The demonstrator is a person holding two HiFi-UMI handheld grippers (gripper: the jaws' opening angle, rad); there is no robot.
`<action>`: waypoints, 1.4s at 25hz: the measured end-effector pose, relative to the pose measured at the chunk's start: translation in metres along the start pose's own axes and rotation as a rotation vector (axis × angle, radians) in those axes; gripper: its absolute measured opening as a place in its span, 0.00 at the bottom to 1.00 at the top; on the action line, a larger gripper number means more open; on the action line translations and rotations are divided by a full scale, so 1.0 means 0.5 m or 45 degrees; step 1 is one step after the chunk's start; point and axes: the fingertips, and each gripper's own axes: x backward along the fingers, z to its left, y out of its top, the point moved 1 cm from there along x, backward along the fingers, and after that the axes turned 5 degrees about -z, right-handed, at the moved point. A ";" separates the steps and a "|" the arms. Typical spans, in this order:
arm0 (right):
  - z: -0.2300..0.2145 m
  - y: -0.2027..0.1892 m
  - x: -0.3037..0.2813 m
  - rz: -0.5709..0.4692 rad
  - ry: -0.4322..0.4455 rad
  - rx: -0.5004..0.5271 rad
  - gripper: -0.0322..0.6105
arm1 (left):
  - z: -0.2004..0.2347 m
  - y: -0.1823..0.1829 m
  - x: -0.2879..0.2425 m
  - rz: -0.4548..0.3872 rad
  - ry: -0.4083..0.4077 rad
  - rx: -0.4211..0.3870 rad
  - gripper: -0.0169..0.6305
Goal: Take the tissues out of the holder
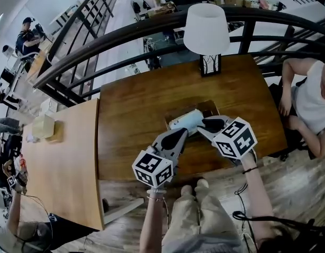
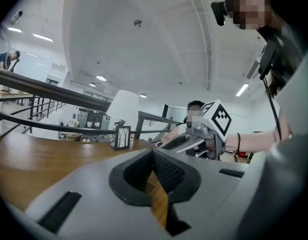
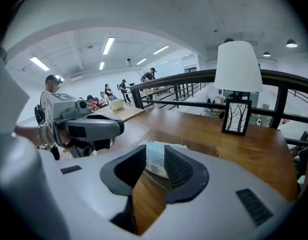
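Observation:
A white and blue tissue pack (image 1: 184,120) lies in a low wooden holder (image 1: 205,105) near the middle of the dark wooden table. My right gripper (image 1: 200,122) is at the pack's right end. In the right gripper view its jaws (image 3: 155,153) stand apart, with the pack (image 3: 154,161) showing through the gap just beyond them in the holder (image 3: 196,146); the pads are not pressing on it. My left gripper (image 1: 186,132) hovers at the holder's near side. In the left gripper view (image 2: 153,156) its tips meet and nothing is between them.
A white-shaded lamp (image 1: 206,31) on a framed tree-picture base (image 3: 236,117) stands at the table's far edge. A paler table (image 1: 62,162) adjoins on the left, carrying a small box (image 1: 43,125). A black railing (image 1: 125,33) curves behind. A person (image 1: 309,99) sits at the right.

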 end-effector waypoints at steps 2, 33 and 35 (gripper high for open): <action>-0.011 0.002 -0.009 0.040 0.003 0.016 0.21 | 0.010 0.007 -0.004 0.004 0.010 0.003 0.04; -0.091 -0.067 -0.126 0.501 -0.092 0.342 0.07 | 0.090 -0.030 -0.035 0.035 0.038 0.045 0.04; -0.090 -0.064 -0.124 0.470 -0.089 0.323 0.07 | 0.091 -0.033 -0.034 0.035 0.040 0.049 0.04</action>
